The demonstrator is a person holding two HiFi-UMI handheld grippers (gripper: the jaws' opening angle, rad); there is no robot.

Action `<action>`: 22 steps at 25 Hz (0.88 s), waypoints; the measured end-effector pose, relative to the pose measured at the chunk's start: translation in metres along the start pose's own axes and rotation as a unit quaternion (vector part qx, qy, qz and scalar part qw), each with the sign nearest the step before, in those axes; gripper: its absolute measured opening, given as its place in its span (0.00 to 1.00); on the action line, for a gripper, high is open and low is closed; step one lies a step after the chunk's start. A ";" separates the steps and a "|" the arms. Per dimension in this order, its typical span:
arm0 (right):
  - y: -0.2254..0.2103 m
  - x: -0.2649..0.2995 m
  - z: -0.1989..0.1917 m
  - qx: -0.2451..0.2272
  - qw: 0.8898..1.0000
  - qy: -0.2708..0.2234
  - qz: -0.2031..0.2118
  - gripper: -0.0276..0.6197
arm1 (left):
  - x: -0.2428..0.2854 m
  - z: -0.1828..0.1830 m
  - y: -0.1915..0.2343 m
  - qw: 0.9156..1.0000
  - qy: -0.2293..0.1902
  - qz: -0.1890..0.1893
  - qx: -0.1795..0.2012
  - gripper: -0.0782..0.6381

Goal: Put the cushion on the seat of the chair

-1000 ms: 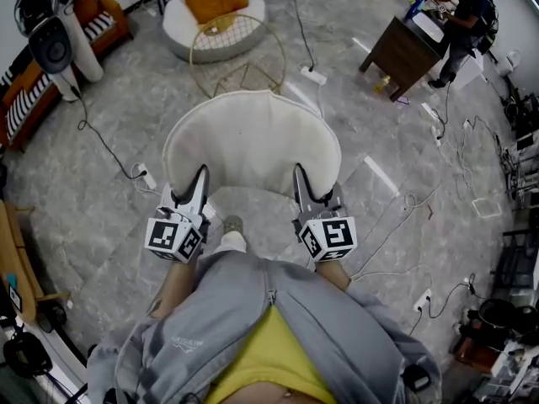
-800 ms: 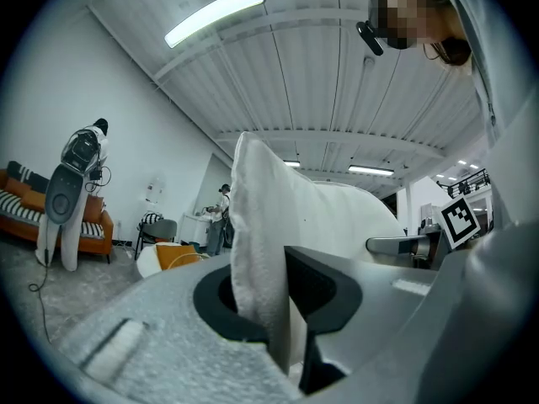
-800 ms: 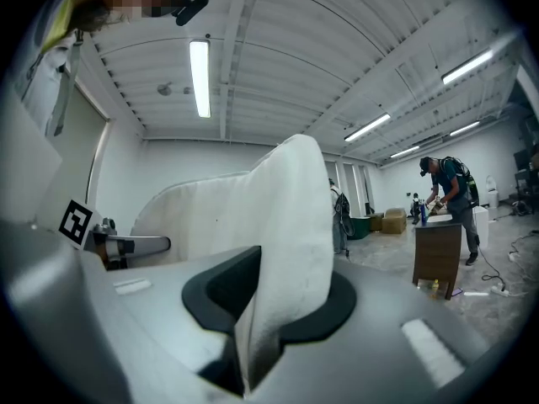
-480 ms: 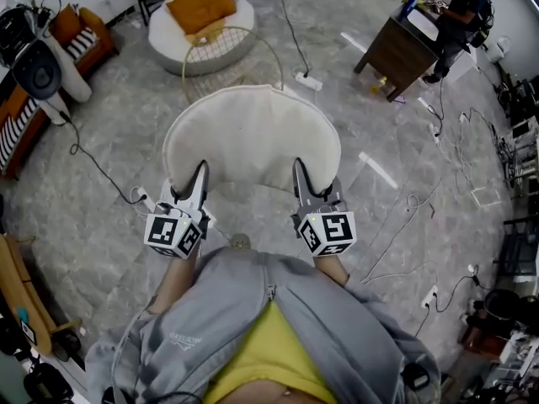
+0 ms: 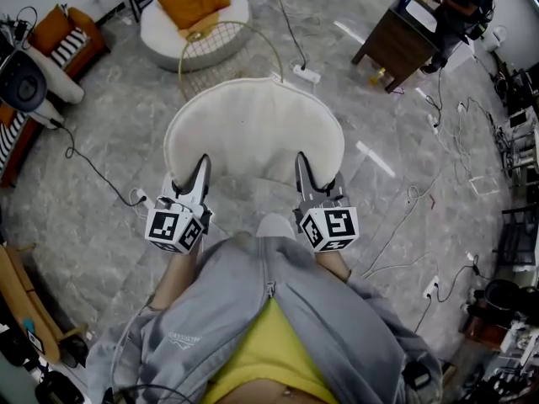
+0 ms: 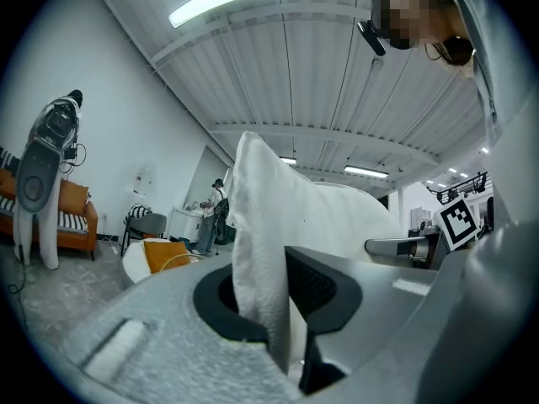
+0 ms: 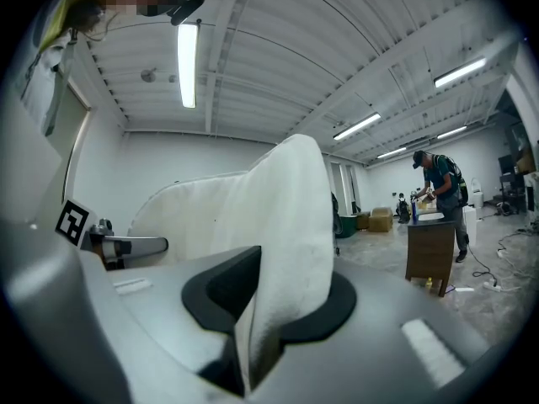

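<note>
Item 1, left gripper (image 5: 201, 168): your fingers are clamped on the near left edge of the cushion (image 5: 253, 129). Its cube carries black-and-white square markers.
Item 2, cushion: cream and rounded, held level in front of you above the grey marble floor (image 5: 101, 217), spanning both grippers.
Item 3, chair (image 5: 227, 49): gold wire, standing just beyond the cushion's far edge. The cushion is not yet on its seat.
Item 4, right gripper (image 5: 302, 167): your fingers are clamped on the near right edge, and its cube is marked likewise.
Item 5, jacket (image 5: 253, 318): grey, with print too small to read.

Grey zip jacket (image 5: 227, 310) over yellow shirt (image 5: 269, 364), lower centre; black-and-white marker cubes (image 5: 175, 229) on grey left gripper (image 5: 200, 165) and right gripper (image 5: 301, 162)
</note>
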State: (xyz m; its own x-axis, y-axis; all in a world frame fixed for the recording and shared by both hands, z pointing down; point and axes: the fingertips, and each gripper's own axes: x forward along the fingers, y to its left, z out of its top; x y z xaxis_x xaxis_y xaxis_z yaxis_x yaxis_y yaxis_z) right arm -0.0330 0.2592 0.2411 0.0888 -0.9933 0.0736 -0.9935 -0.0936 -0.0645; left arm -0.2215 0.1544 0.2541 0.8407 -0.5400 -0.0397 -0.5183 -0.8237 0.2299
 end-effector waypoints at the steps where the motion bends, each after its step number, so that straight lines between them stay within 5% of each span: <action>1: -0.001 0.003 -0.001 0.001 1.000 0.001 -0.001 0.16 | 0.002 -0.001 0.002 1.000 0.001 0.000 -0.001 0.19; 12: -0.009 0.070 0.003 -0.014 0.999 -0.011 0.029 0.16 | 0.036 0.001 0.043 0.999 -0.024 0.022 -0.003 0.19; 22: -0.064 0.196 -0.001 -0.010 0.995 0.002 0.098 0.16 | 0.131 -0.005 0.093 0.995 -0.031 0.092 -0.012 0.19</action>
State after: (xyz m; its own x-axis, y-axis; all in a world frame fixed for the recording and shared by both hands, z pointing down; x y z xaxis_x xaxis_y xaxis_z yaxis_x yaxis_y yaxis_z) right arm 0.0475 0.0708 0.2608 -0.1065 -0.9921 0.0662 -0.9931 0.1028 -0.0573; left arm -0.1589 0.0083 0.2753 0.7205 -0.6912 -0.0556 -0.6573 -0.7063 0.2626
